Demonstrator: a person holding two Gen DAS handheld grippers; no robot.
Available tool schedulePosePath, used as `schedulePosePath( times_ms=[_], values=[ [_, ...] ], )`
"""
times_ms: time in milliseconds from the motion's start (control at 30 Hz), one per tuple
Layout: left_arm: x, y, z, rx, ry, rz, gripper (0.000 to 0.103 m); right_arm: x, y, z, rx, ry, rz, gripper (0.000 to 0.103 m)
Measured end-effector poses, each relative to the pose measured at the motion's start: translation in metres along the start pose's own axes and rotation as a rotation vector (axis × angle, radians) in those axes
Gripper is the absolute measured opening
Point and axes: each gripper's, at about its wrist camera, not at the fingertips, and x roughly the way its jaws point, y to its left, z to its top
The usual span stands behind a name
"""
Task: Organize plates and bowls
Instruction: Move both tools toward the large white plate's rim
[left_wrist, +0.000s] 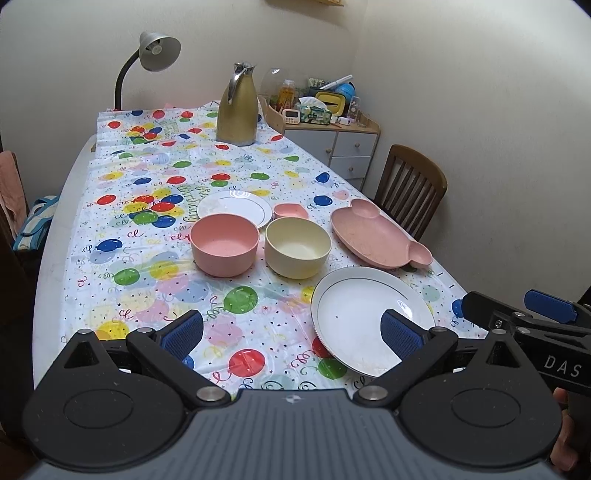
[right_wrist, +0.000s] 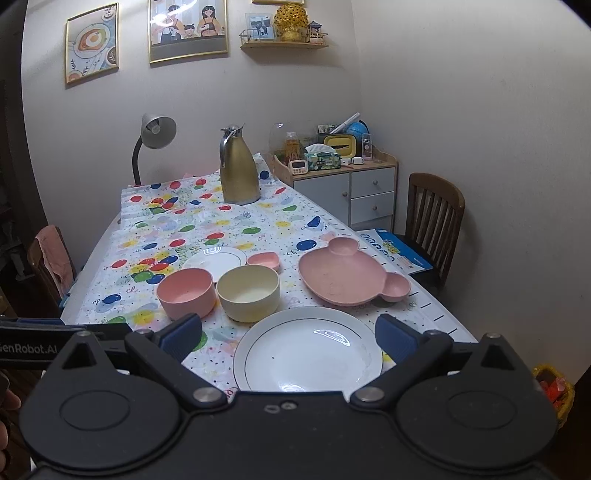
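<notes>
Left gripper (left_wrist: 291, 330): fingers spread, empty, above table edge | Right gripper (right_wrist: 290, 338): fingers spread, empty | Large plate (right_wrist: 308, 350): between right fingers, below them | Pink bowl (right_wrist: 186, 291), cream bowl (right_wrist: 248, 293): beyond fingers, side by side | Bear plate (right_wrist: 349, 275): ahead, right.

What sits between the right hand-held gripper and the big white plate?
Nothing visible. The right hand-held gripper is open, and the big white plate lies directly ahead between its fingers on the tablecloth. The yellow bowl and pink bowl sit beyond the plate, not in the path.
</notes>
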Motion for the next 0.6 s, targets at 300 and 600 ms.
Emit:
schedulePosePath(
  times_ms=[300,600],
  values=[
    [0.002,-0.006,-0.002,0.005,0.007,-0.004,0.103,-0.001,-0.004,-0.002,0.011,0.007,-0.012,0.100],
    [0.005,-0.013,-0.001,0.014,0.014,-0.015,0.103,-0.003,-0.007,-0.002,0.017,0.006,-0.016,0.100]
  ],
)
